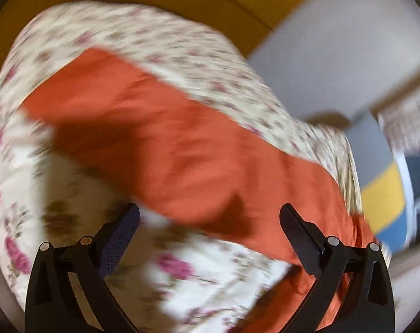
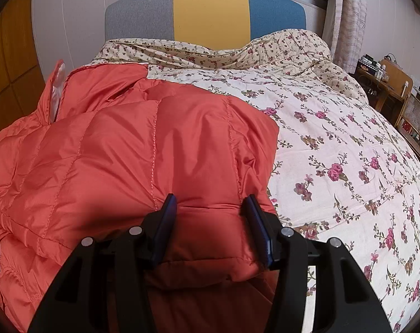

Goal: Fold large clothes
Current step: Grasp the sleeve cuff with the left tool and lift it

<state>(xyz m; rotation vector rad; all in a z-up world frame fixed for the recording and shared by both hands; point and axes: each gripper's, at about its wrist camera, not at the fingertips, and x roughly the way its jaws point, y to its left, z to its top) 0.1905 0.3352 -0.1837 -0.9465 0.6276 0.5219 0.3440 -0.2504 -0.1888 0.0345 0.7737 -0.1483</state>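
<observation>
- Currently the right gripper (image 2: 210, 202) points down at an orange quilted jacket (image 2: 121, 149), its two dark fingers about half spread with a puffy fold of the jacket bulging up between them.
- Both blue pads (image 2: 168, 222) lie against that fold, one on each side, so the right gripper holds the jacket's near edge.
- Ahead of these fingers and off to their left, the jacket spreads over the bed in stitched panels, partly doubled over itself; a pale lining strip shows at its far left.
- To the right of the fingers lies the floral bedspread (image 2: 349, 152), cream with pink roses, bare of clothing there.
- Far ahead of the right gripper stands a headboard (image 2: 210, 14) in grey, yellow and blue blocks, with curtains (image 2: 351, 14) and a window behind it; a wooden chair (image 2: 412, 119) sits far right.
- The left gripper (image 1: 210, 213) shows wide-spread fingers with nothing between them; this view is heavily blurred.
- Just ahead of the left fingertips the jacket (image 1: 168, 144) runs as a slanting orange band across the bedspread (image 1: 168, 47), and its lower end passes behind the right-hand finger.
- Whether that finger touches the cloth cannot be told through the blur.
</observation>
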